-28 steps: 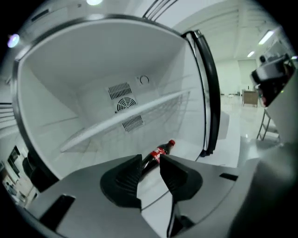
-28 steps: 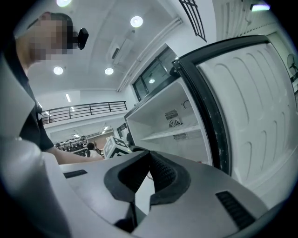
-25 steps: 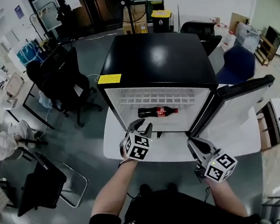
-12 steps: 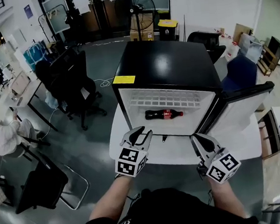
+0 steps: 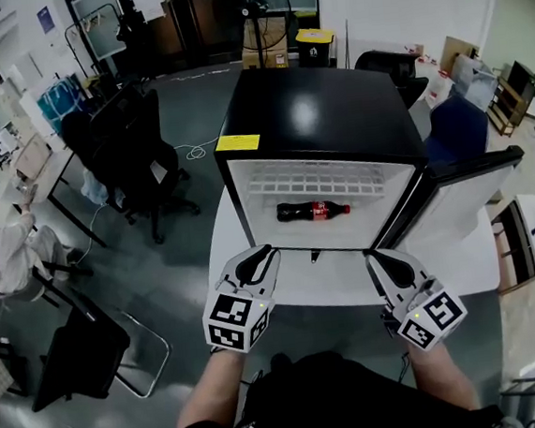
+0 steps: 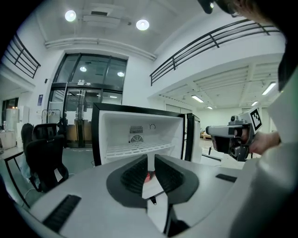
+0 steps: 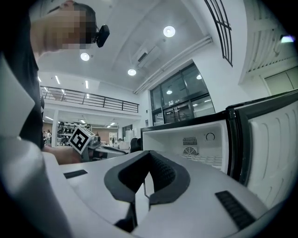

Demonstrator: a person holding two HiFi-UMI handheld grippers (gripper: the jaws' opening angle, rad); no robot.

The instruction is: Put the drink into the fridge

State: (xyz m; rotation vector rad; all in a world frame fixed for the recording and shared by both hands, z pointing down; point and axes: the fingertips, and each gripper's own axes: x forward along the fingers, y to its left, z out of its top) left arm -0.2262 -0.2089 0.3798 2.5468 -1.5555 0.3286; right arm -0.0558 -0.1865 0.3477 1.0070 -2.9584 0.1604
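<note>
A cola bottle (image 5: 313, 211) with a red label lies on its side on the floor of the open black fridge (image 5: 315, 119). My left gripper (image 5: 258, 255) hovers in front of the fridge's left half, well clear of the bottle. Its jaws have just been closing to a narrow slit (image 6: 151, 160) with nothing between them; a bit of the red label (image 6: 149, 176) shows through it. My right gripper (image 5: 385, 261) hangs before the right half, near the door (image 5: 455, 202). Its tips (image 7: 148, 157) meet, holding nothing.
The fridge stands on a white table (image 5: 285, 293), with its door swung open to the right. A small dark item (image 5: 315, 255) lies at the fridge's sill. Black office chairs (image 5: 139, 155) stand left, a person (image 5: 4, 267) sits far left, and boxes (image 5: 524, 240) lie right.
Both grippers have pulled back from the fridge toward me and lifted. The left jaws have narrowed. The bottle stays lying in the fridge.
</note>
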